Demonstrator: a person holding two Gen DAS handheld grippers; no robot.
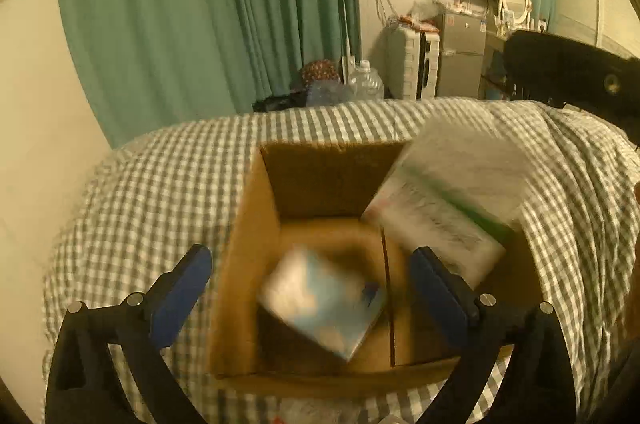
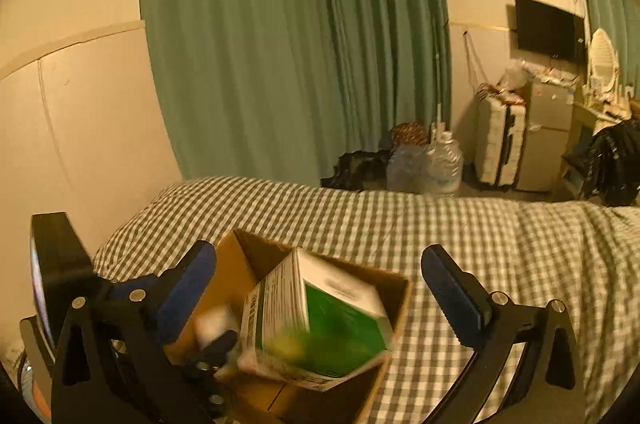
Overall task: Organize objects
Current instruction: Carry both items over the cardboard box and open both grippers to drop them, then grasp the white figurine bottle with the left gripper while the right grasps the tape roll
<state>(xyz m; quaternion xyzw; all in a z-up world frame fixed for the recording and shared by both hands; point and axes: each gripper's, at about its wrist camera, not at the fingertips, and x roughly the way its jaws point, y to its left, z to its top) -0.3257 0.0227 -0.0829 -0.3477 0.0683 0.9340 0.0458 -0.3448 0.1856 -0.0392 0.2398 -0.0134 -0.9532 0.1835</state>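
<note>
Cardboard box (image 1: 248, 264), open-topped, on a checked bedspread (image 1: 140, 192). Contents: one blurred light-blue and white box (image 1: 324, 308) tilted on the floor; one green and white carton (image 2: 320, 324) leaning on the right wall. Left gripper (image 1: 312, 288): spread wide, empty. Right gripper (image 2: 320, 288): spread wide, empty, above the carton.

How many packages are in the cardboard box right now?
2. A blue-and-white pack lies on the cardboard box floor, and a green-and-white carton sits tilted at its right side. Both are blurred; smaller items underneath may be hidden.
</note>
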